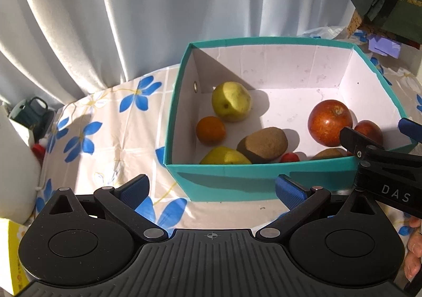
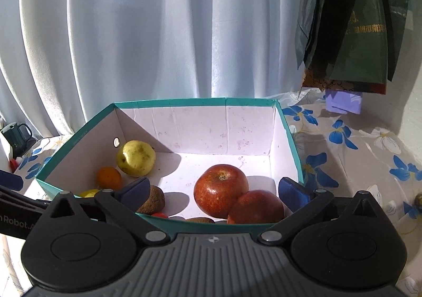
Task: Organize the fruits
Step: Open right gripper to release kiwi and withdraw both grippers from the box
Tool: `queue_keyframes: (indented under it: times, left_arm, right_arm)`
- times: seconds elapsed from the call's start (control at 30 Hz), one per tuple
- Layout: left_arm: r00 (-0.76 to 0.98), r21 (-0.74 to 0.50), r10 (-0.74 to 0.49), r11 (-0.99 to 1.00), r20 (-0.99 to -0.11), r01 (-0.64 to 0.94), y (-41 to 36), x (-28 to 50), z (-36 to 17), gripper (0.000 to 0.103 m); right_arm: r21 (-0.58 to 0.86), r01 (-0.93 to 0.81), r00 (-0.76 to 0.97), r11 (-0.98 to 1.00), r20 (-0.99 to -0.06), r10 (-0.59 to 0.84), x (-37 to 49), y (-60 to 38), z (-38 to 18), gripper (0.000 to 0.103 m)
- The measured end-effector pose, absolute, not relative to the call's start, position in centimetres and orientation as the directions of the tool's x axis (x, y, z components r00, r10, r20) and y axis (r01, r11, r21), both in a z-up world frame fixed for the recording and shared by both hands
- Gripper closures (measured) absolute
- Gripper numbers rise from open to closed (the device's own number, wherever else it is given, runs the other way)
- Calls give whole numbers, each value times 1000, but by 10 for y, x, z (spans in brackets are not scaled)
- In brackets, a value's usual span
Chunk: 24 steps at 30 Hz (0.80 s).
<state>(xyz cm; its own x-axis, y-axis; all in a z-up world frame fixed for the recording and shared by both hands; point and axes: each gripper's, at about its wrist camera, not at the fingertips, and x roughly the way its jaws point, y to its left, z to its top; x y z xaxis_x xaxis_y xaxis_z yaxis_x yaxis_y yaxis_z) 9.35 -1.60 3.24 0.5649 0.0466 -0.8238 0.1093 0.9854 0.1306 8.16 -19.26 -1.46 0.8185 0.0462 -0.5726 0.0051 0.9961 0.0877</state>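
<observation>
Right gripper [image 2: 212,192] spread wide and empty at the near rim of the teal box [image 2: 168,103], two red apples [image 2: 221,190] resting just past its pads. Left gripper [image 1: 212,191] likewise agape, holding nothing, short of the box at 6 o'clock. Apparently near finished: pear [image 1: 231,101] at 11 o'clock, orange [image 1: 211,130], kiwi [image 1: 262,146] all boxed; no loose fruit visible on the floral cloth [image 1: 105,122].

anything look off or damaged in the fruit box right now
Mostly tidy: all the fruit sits inside the teal box, nothing spilled. One oddity: the yellow apple at the back left has brown blemishes on its skin, so it may be bruised. The box's white lining also looks scuffed and stained.
</observation>
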Motion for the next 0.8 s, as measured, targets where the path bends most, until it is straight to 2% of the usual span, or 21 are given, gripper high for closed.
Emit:
queue_keyframes:
  times: [0.13, 0.3, 0.43, 0.6, 0.73, 0.8]
  left_arm:
    - [570, 128, 32, 983, -821, 129, -19, 90, 34, 0]
    - [565, 51, -38, 989, -824, 141, -9, 85, 43, 0]
    - [589, 40, -48, 990, -807, 135, -4, 81, 51, 0]
    - [568, 130, -9, 970, -823, 203, -18, 80, 50, 0]
    - [535, 126, -14, 967, -845, 223, -25, 82, 52, 0]
    - [518, 150, 24, 968, -855, 203, -28, 84, 52, 0]
  right_arm:
    - [76, 30, 812, 997, -583, 20, 73, -193, -12, 1]
    - [52, 52, 805, 997, -593, -11, 63, -188, -5, 1]
    - [65, 87, 794, 994, -607, -30, 55, -191, 4, 0]
    - [117, 94, 756, 989, -655, 6, 48, -201, 20, 0]
    - [55, 107, 708, 993, -706, -37, 51, -197, 31, 0]
    - [20, 129, 698, 991, -712, -76, 51, -196, 34, 0]
